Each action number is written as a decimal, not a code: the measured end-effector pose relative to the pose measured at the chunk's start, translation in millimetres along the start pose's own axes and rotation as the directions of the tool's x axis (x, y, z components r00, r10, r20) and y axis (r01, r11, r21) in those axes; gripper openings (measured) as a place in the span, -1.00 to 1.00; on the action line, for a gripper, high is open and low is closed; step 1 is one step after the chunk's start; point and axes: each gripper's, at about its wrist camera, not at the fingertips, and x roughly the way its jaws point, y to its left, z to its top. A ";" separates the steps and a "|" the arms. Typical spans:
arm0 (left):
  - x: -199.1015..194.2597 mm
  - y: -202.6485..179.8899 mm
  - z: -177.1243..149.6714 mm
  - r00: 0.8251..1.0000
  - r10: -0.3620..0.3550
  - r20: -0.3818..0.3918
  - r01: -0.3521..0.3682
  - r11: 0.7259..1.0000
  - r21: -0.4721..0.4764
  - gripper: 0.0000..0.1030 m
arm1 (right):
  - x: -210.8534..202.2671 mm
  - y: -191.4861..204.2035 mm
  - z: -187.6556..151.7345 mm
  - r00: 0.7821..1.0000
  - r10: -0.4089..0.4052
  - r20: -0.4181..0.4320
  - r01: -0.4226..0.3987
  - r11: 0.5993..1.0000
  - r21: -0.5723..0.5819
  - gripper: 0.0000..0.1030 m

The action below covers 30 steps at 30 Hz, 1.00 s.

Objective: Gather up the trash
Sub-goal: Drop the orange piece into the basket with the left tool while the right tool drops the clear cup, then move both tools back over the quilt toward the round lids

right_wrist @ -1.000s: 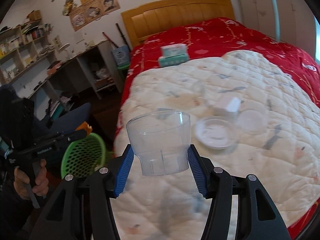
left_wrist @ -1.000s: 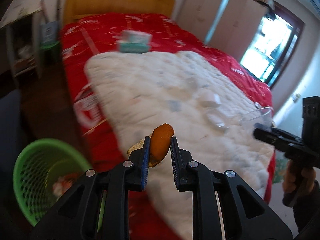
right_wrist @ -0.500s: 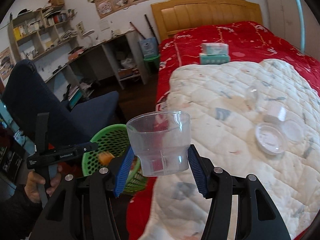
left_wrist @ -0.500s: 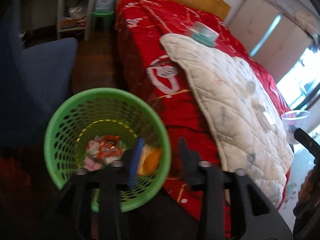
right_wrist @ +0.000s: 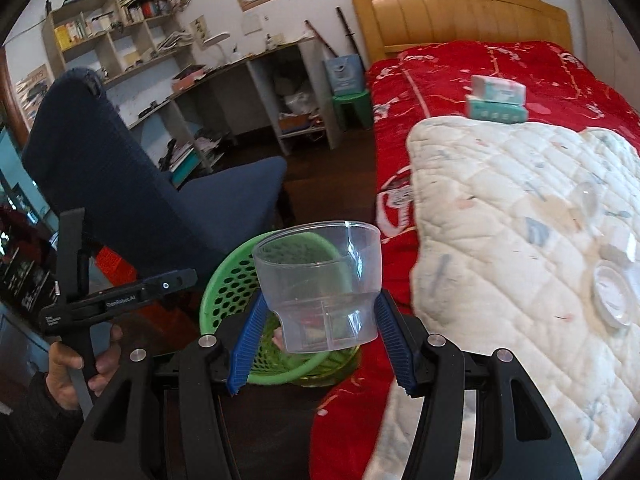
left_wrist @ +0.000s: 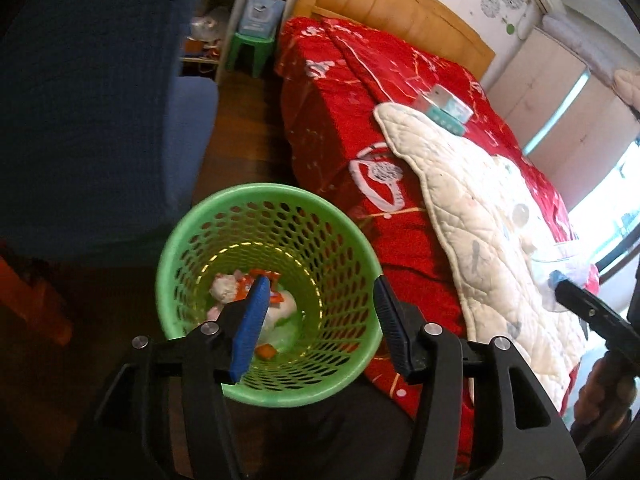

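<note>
Hovering over a green mesh wastebasket (left_wrist: 272,248) beside a red-covered bed (left_wrist: 344,128), the left gripper (left_wrist: 320,320) has just been opening its jaws, and nothing sits between them. Only the left wrist view looks down into the basket, where crumpled white, pink and orange scraps (left_wrist: 256,300) lie on the bottom, an orange piece (left_wrist: 266,351) nearest the camera. Only the right wrist view shows the cluttered desk and shelves (right_wrist: 168,76) along the wall, a dark blue chair (right_wrist: 132,184), and the person's hand (right_wrist: 80,364) gripping the left tool's handle. There the right gripper (right_wrist: 320,340) is clamped on a clear plastic cup (right_wrist: 320,280), held upright with its narrow base between the blue pads, in front of the basket's rim. The cup is transparent, wide-mouthed, stepped near the base and looks empty. On the white quilt (right_wrist: 520,216) lie further clear plastic lids and dishes (right_wrist: 612,300), well apart from the basket. A teal-and-white tissue pack (right_wrist: 496,100) rests at the quilt's far edge.
</note>
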 end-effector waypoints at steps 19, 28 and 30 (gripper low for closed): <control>-30.6 39.9 -2.7 0.998 0.041 0.051 -0.036 0.995 -0.093 0.15 | 87.2 50.1 3.2 0.987 0.088 -0.130 -0.088 0.996 0.011 0.09; -29.6 32.8 -1.8 0.998 0.025 0.050 -0.020 0.996 -0.089 0.24 | 82.7 46.2 -2.7 0.988 0.094 -0.121 -0.089 0.995 0.040 0.36; -27.0 27.4 -2.0 0.999 0.016 0.045 -0.012 0.997 -0.080 0.24 | 74.8 41.0 -4.3 0.990 0.091 -0.110 -0.086 0.995 0.045 0.39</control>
